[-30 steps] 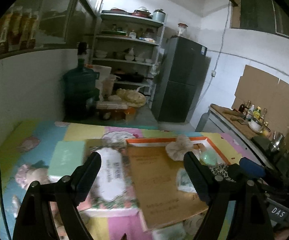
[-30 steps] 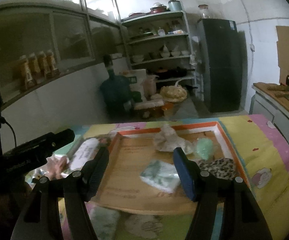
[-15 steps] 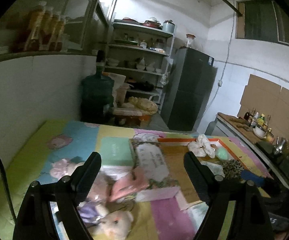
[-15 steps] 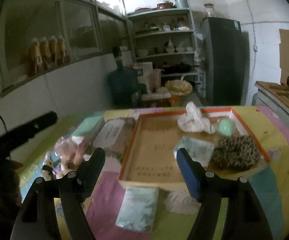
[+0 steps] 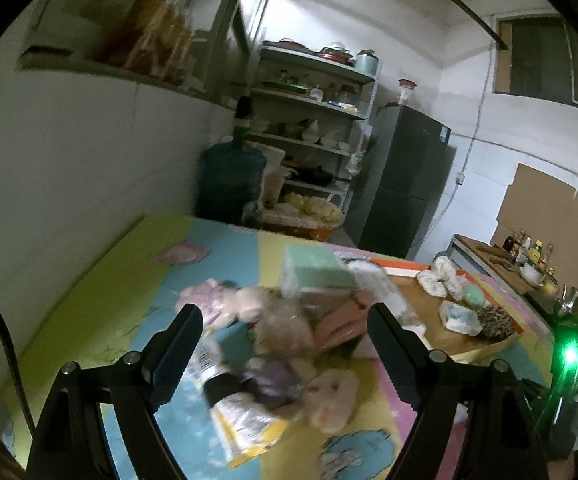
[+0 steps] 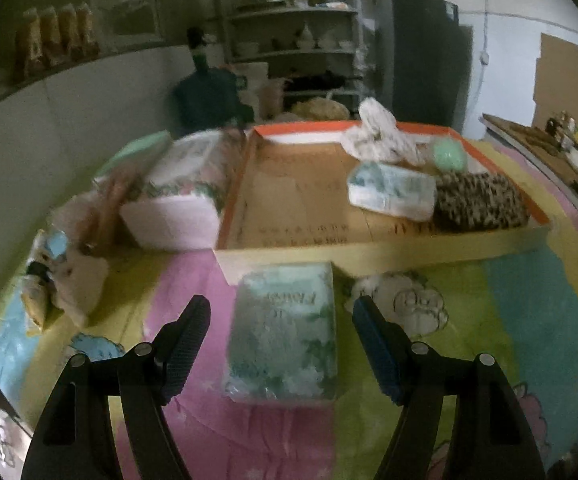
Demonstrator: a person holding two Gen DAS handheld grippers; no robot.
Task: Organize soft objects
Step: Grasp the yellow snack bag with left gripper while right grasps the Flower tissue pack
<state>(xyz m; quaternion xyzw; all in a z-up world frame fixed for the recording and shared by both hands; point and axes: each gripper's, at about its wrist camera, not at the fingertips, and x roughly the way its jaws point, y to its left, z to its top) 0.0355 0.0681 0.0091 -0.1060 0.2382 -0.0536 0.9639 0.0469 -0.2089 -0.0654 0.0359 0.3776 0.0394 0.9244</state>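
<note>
My left gripper is open and empty above a blurred pile of soft toys and packets on the colourful mat. My right gripper is open, its fingers either side of a green tissue pack lying on the mat in front of the orange-rimmed cardboard tray. In the tray lie a white cloth, a green ball, a tissue pack and a leopard-print pouch. The tray also shows in the left wrist view.
A large floral tissue pack and a green box lie left of the tray. A white wall runs along the mat's left side. Behind stand a water jug, shelves and a dark fridge. A counter with bottles is right.
Both grippers have swung left and lowered. The left one now faces the toy pile instead of the tray; the right one has come down around the green tissue pack.
</note>
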